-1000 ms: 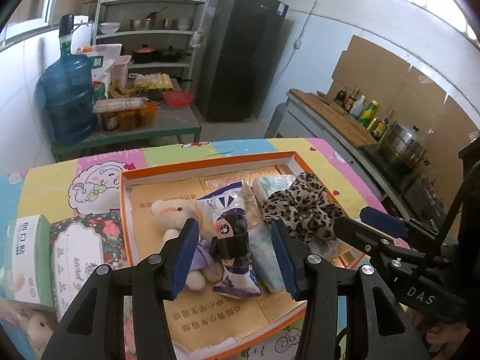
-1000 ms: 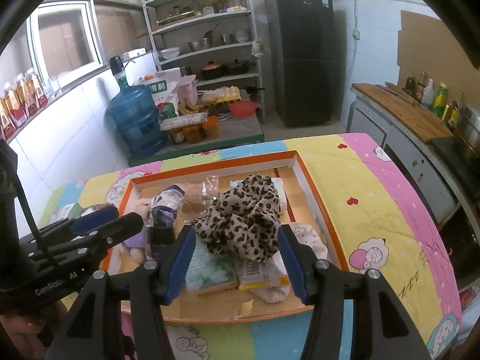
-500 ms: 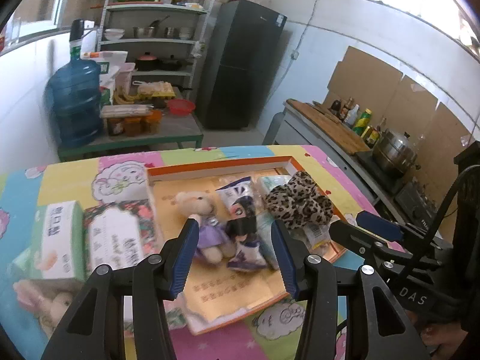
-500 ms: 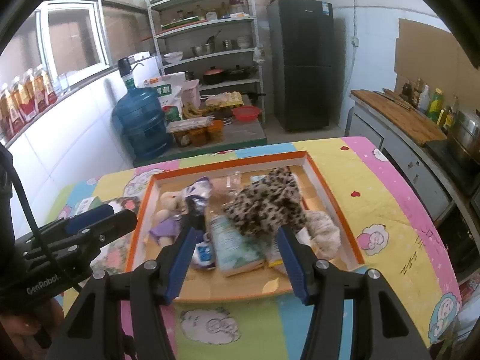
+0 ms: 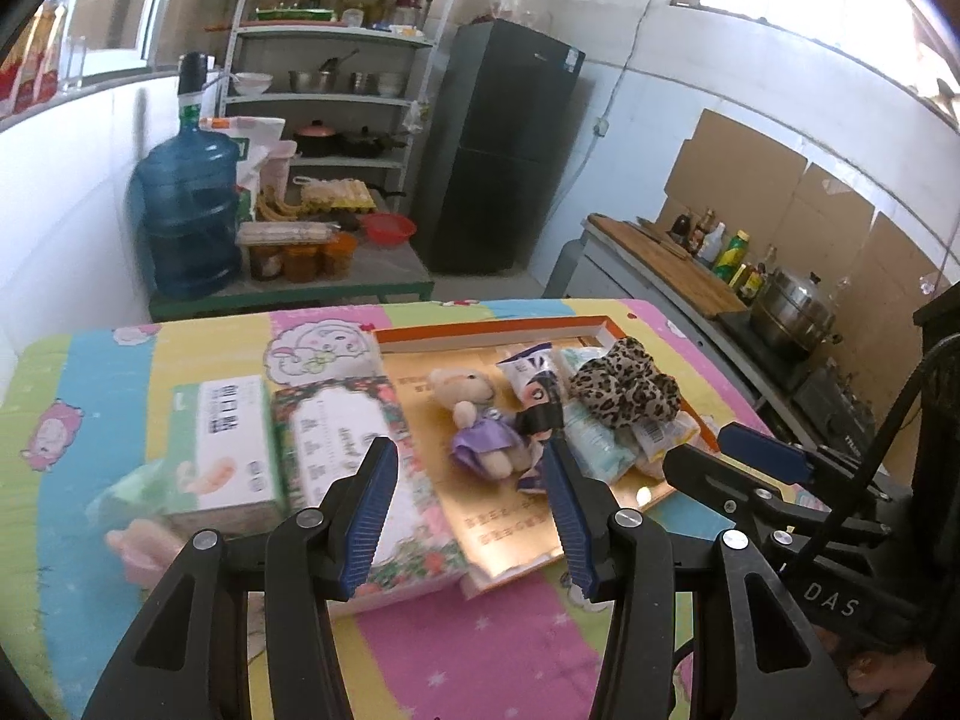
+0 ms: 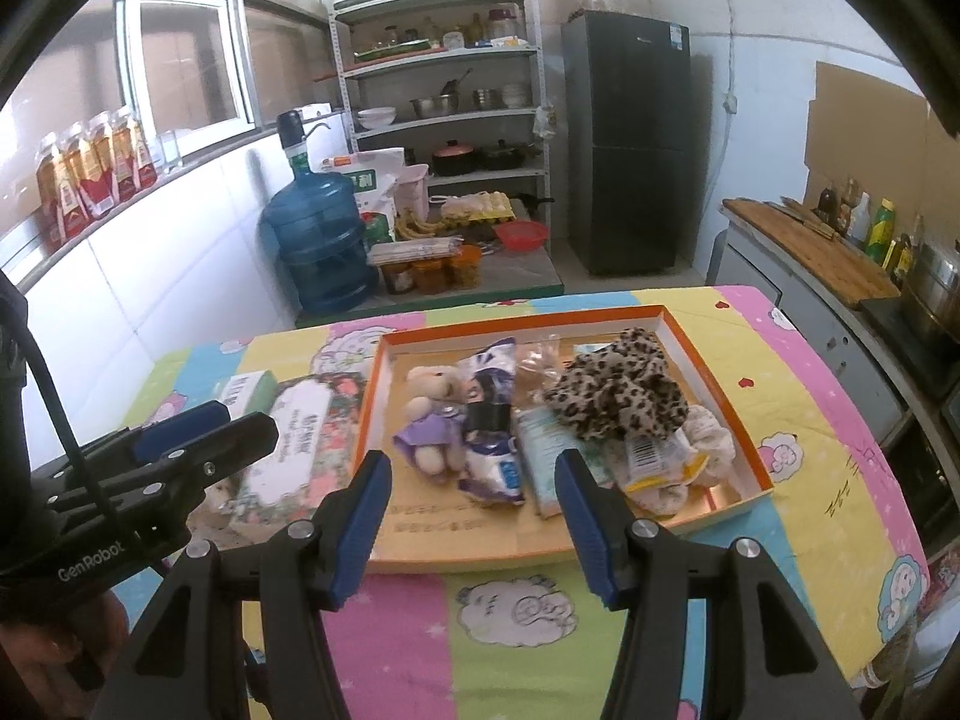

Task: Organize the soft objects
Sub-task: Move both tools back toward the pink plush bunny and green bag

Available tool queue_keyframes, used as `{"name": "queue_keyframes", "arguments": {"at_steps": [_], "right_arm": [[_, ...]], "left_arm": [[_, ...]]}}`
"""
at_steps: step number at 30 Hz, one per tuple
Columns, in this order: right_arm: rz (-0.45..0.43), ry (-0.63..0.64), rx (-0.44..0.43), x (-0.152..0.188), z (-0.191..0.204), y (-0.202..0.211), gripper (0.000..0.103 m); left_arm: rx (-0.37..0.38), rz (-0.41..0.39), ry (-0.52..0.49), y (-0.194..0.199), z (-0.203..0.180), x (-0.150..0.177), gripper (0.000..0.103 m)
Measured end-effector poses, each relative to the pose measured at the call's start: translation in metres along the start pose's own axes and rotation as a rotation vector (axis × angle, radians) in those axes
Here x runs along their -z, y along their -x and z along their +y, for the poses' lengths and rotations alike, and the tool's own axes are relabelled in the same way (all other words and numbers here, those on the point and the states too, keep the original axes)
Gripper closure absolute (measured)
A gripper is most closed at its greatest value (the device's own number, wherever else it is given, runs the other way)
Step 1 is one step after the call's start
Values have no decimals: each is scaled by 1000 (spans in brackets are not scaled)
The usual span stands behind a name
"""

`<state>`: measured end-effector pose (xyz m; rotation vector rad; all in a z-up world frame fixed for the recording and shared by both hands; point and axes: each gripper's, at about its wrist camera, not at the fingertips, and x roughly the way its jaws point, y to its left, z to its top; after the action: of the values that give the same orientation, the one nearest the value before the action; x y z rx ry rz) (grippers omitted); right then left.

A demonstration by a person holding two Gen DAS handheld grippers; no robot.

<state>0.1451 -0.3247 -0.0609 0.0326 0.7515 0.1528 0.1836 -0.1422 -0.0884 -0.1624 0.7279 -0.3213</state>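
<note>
Black fridge (image 6: pixel 627 144), shelving (image 6: pixel 444 78) — sunlit kitchen

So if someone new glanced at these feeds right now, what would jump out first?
Probably the orange-edged box mid-table, crowded with soft things: a leopard-print cloth heaped at its right, a small teddy bear at its left. Both grippers hang open and empty before it.

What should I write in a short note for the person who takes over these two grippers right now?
Left gripper: open, empty, held above the table.
Right gripper: open, empty, before the near edge of the orange tray.
In the tray: teddy bear in a purple dress, leopard-print cloth, several soft packets, a cream knitted piece.
Left of the tray, on the quilt: floral tissue pack and green-white box.
Done: nothing is in a grip.
Left: choose a soft item and sort it.
</note>
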Motion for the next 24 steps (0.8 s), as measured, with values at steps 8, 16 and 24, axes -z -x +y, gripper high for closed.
{"name": "queue_keyframes", "arguments": {"at_steps": [8, 16, 24], "right_arm": [[-13, 20, -9, 9, 33, 14, 46], [-29, 50, -22, 18, 71, 26, 46], [-33, 71, -41, 25, 101, 34, 46]], "left_arm": [[-27, -12, -4, 31, 24, 8, 51], [-47, -18, 3, 58, 51, 20, 51], [-68, -30, 9, 83, 76, 32, 51]]}}
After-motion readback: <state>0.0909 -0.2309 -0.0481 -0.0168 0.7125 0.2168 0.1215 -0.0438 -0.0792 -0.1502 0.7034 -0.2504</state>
